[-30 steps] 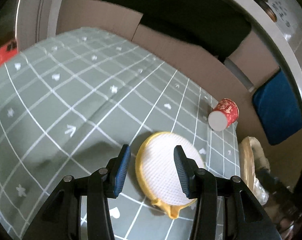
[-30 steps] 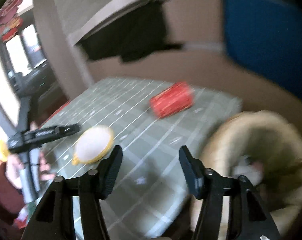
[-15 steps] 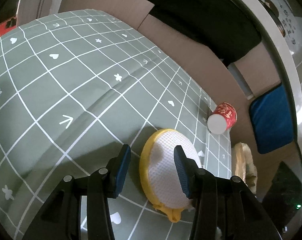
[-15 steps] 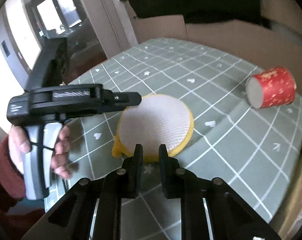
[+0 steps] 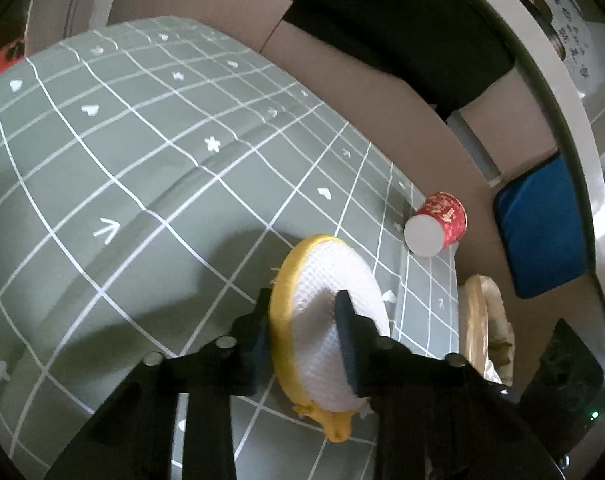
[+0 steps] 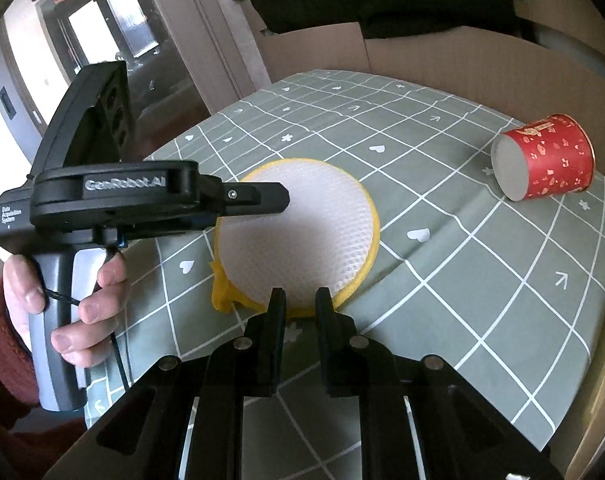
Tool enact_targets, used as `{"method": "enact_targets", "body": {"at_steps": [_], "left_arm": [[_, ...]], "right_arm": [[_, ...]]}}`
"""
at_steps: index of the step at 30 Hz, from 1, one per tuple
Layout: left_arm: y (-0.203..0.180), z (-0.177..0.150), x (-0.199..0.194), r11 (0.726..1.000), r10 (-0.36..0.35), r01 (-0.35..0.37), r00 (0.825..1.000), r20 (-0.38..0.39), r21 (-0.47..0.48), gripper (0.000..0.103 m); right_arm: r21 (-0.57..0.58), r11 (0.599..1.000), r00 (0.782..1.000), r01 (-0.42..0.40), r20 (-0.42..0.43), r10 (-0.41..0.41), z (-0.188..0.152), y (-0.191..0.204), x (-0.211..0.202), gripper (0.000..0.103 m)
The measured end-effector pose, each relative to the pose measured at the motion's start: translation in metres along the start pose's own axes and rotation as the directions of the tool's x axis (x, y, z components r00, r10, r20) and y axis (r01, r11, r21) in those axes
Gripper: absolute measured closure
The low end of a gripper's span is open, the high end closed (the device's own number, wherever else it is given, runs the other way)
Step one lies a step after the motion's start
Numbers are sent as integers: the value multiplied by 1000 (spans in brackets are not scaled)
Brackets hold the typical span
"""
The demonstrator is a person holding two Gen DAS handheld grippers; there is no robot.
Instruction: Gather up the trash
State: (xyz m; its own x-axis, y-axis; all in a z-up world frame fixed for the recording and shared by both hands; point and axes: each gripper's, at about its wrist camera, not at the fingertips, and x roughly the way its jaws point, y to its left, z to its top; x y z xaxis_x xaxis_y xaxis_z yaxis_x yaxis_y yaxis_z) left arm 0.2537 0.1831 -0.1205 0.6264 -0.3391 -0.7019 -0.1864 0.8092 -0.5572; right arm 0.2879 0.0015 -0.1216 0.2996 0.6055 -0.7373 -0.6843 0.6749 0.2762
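A round white mesh pad with a yellow rim [image 5: 330, 320] lies on the green grid tablecloth [image 5: 142, 168]. My left gripper [image 5: 302, 328] is shut on the yellow-rimmed pad, one finger under its left edge and one on top, tilting it up. It also shows in the right wrist view [image 6: 298, 228], with the left gripper [image 6: 262, 200] at its left edge. My right gripper [image 6: 298, 304] is nearly shut and empty, just in front of the pad's near rim. A red paper cup [image 5: 436, 226] lies on its side at the table's far right [image 6: 542, 158].
A tan bag-lined bin [image 5: 482, 328] stands off the table's right edge. Brown cardboard [image 5: 382, 92] runs along the far side. A blue cushion [image 5: 542, 232] sits beyond the cup. The person's hand [image 6: 62, 292] holds the left gripper's handle.
My left gripper has closed on the pad and tilted its edge up. My right gripper swung from the bin toward the pad and closed to a narrow gap.
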Motion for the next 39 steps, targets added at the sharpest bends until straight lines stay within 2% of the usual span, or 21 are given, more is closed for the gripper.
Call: {"method": "enact_targets", "body": {"at_steps": [3,4,7,8,10,14,16,20,23,25,27,28,29,34,39], "left_arm": [[-4,-1,-7,1000,-2,2,1000,31,9,83],[-8,-2,-12,1000,10,-11,998,57,21,83],[-18,-4,-28,998,33,-41,989,147,51,86],[-21,-5,-33,997,38,-49,984,174,57,87],[-27,-6,-44,994,58,-78,970,236,74,87],[-34,-9,-61,985,80,-128,936,342,120,87],[-34,-8,-60,981,69,-127,936,344,149,87],[-19,-5,-51,986,68,-111,949,306,125,87],[-9,-5,-47,990,73,-105,953,295,96,87],[-7,-4,-44,991,69,-98,955,288,87,87],[-6,-4,-42,992,68,-96,956,286,84,87],[-7,-5,-43,992,67,-95,956,286,85,87],[-9,-5,-42,991,67,-96,955,287,88,87],[-24,-2,-45,987,66,-106,951,303,118,87],[-53,-1,-58,981,47,-109,934,354,157,87]], "right_arm": [[0,999,998,34,50,-34,3,-7,-19,84],[16,998,995,55,78,-56,6,-14,-28,79],[121,985,978,123,151,-141,18,-42,-55,62],[167,976,971,142,167,-169,23,-53,-61,60],[278,946,956,165,190,-222,35,-78,-71,56],[482,864,931,144,230,-283,48,-123,-67,48],[532,834,929,144,217,-299,53,-135,-53,48],[536,809,920,240,140,-366,71,-147,-21,48],[556,793,925,249,106,-365,80,-158,-3,37],[547,802,937,240,85,-338,86,-163,8,37],[526,807,941,268,36,-336,89,-167,20,37],[513,818,946,259,37,-323,89,-166,21,41],[502,827,946,253,48,-319,87,-163,19,49],[389,891,936,235,157,-315,83,-126,-20,50],[285,928,908,239,274,-317,69,-84,-80,50]]}}
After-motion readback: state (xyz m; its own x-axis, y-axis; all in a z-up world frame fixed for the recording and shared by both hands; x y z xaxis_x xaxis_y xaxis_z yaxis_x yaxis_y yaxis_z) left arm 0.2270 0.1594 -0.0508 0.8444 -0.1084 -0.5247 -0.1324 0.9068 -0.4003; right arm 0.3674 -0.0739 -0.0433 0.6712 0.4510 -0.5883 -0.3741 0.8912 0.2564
